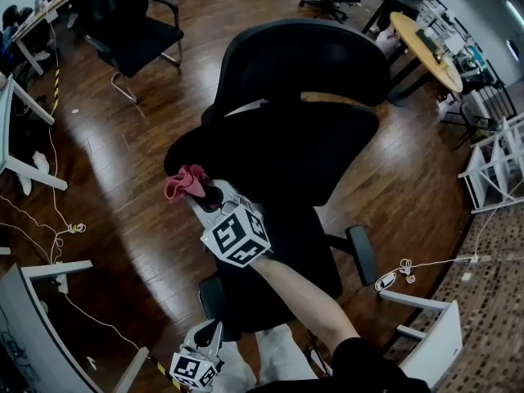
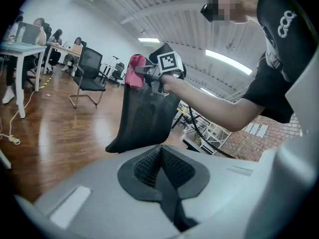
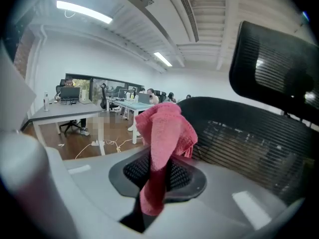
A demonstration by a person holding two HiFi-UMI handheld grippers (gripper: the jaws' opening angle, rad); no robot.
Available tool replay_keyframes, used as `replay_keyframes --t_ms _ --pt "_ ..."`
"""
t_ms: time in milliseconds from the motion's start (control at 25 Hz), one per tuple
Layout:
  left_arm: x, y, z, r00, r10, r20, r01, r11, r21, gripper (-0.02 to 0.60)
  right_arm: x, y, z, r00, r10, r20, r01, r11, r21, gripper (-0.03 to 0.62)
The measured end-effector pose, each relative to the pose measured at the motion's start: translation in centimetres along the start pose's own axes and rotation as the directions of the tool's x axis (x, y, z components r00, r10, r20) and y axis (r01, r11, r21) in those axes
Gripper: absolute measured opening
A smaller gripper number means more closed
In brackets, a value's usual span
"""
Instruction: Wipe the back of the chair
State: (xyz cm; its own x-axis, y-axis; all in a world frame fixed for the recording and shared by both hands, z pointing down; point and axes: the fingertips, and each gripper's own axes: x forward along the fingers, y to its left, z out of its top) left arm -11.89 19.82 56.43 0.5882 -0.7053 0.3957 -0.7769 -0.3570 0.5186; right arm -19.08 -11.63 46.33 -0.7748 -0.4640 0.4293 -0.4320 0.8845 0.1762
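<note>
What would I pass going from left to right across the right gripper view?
grey desk with a monitor on it → pink cloth held in the jaws → mesh chair back

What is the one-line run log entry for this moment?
right gripper: shut on pink cloth | cloth: at top edge of chair back | left gripper: shut, empty, held low
</note>
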Motion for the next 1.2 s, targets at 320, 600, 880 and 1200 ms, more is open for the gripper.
replay_keyframes --t_ms 320,600,880,1200 --pt "0.7 -0.5 0.2 1.000 -0.019 -0.017 0.019 1.000 0.007 -0.012 -5.7 -9.9 -0.9 0.984 -0.152 0.092 0.125 0.960 0.252 0.049" --pt "2.5 -2.2 0.4 0.999 -0.042 -0.035 0.043 0.999 0.026 -0.012 -14.9 -21.6 -6.7 0.933 -0.361 0.008 0.337 0.878 0.340 0.049" --pt "4.0 -3.7 0.0 0.997 -0.070 -0.030 0.071 0.997 0.031 -0.012 -24.6 -30.7 -13.2 0.835 -0.529 -0.153 0.548 0.771 0.325 0.049" --pt "4.2 -4.2 0.1 0.998 -0.067 -0.023 0.067 0.997 0.028 -0.012 -29.7 -34.6 -14.9 0.726 -0.637 -0.260 0.687 0.657 0.311 0.049"
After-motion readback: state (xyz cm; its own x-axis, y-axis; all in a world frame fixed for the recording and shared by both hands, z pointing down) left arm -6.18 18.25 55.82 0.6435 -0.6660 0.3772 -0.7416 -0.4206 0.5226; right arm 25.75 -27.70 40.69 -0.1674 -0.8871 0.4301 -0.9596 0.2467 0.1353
